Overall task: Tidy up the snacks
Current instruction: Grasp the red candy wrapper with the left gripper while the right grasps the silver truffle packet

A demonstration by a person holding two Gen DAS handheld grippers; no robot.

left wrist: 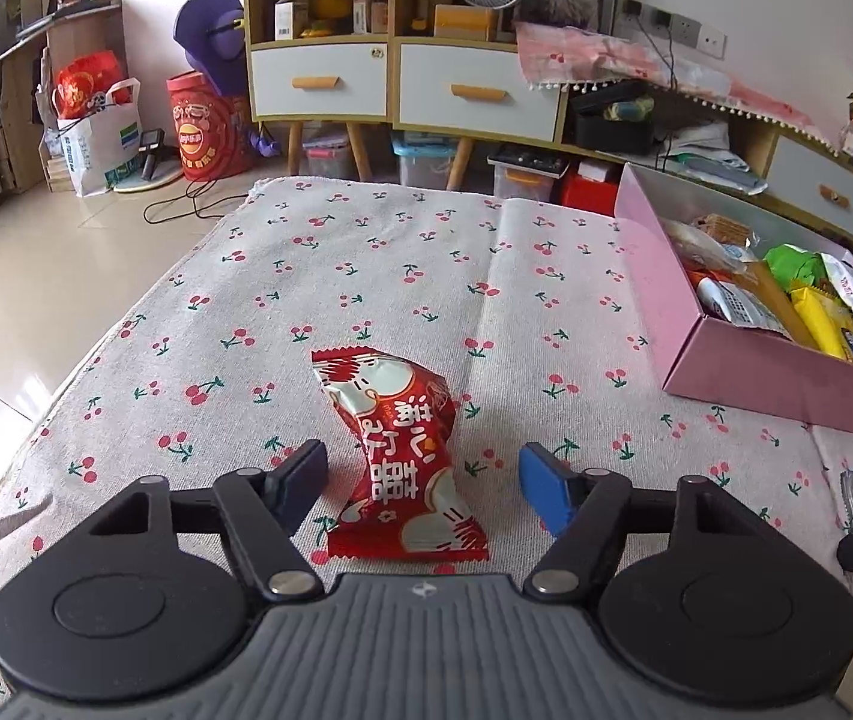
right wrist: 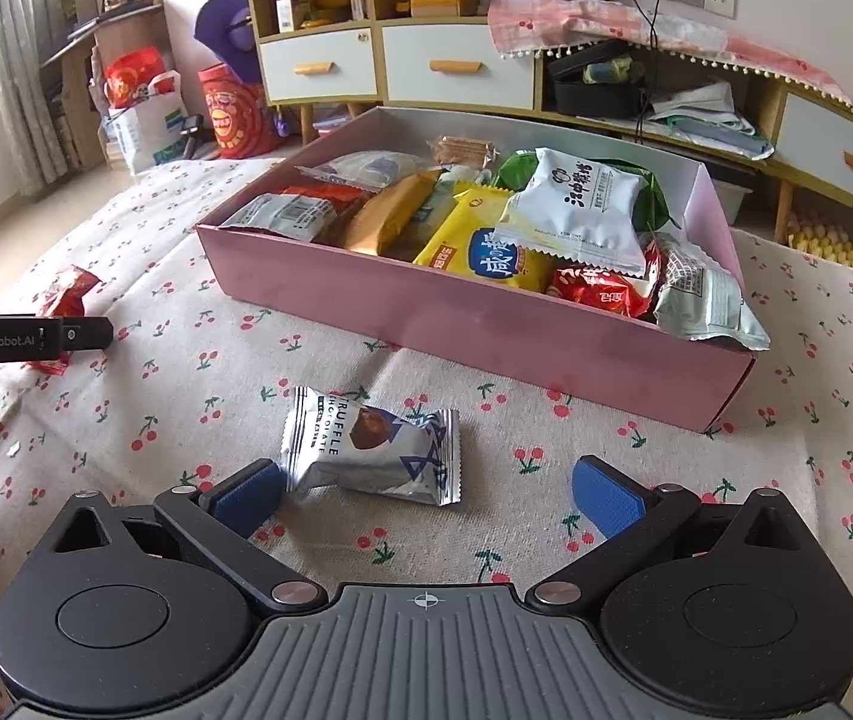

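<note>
Truffle packet (right wrist: 371,455) between parted jaws

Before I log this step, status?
Left claw open around red snack. Right claw open at truffle pack. Pink box nearly full. Nothing in the way.

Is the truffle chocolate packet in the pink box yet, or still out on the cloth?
Out. The truffle chocolate packet lies on the cherry-print cloth in front of the pink box, between the open right gripper.
</note>
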